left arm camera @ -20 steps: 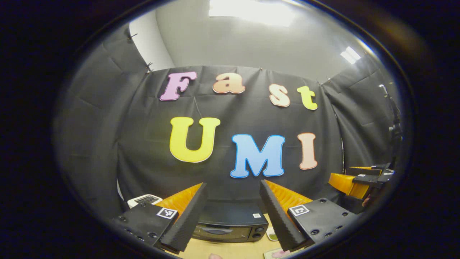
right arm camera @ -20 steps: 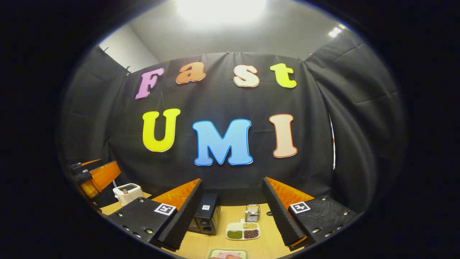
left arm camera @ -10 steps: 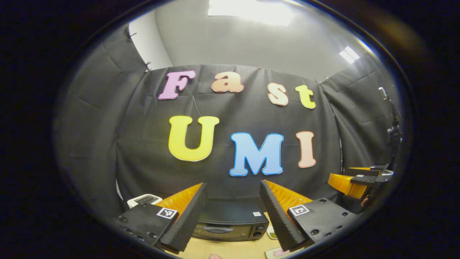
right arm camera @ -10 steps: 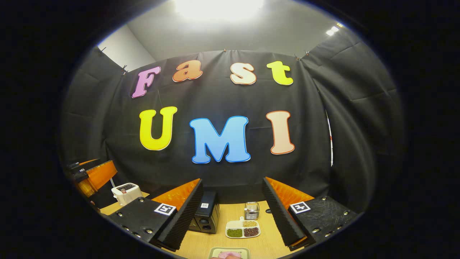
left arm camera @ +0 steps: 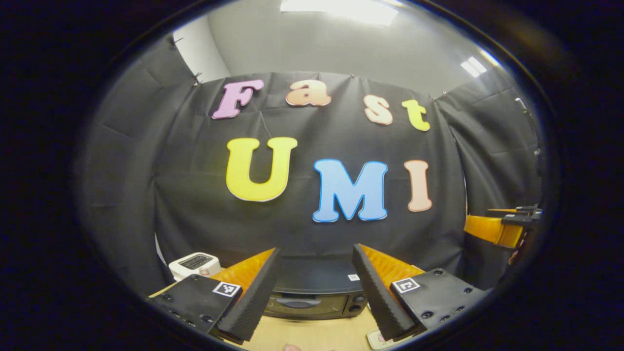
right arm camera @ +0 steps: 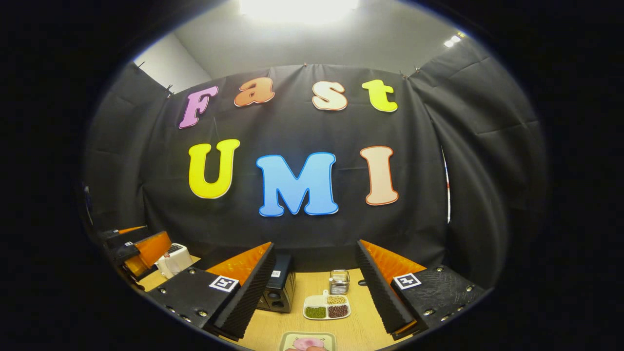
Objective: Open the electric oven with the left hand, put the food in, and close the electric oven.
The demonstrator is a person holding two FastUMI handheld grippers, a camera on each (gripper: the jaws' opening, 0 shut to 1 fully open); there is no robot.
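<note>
The black electric oven (left arm camera: 314, 295) stands on the wooden table straight ahead of my left gripper (left arm camera: 312, 292), its door closed with a curved handle across the front. The left gripper is open, held above and short of the oven with nothing between its fingers. In the right gripper view the oven (right arm camera: 279, 291) appears side-on at the left. My right gripper (right arm camera: 312, 292) is also open and empty, high over the table. Pink food (right arm camera: 307, 343) lies on a pale green plate (right arm camera: 287, 338) at the bottom edge. The other gripper (right arm camera: 139, 248) hangs far left there.
A white toaster (left arm camera: 195, 264) sits left of the oven. A divided dish of beans (right arm camera: 325, 309) and a small glass jar (right arm camera: 339, 282) stand on the table (right arm camera: 358, 329) right of the oven. Black cloth walls close the booth behind.
Both views have tipped slightly downward, so the oven, toaster and plate sit higher and show more. The other gripper has shifted in each view. Both grippers stay open.
</note>
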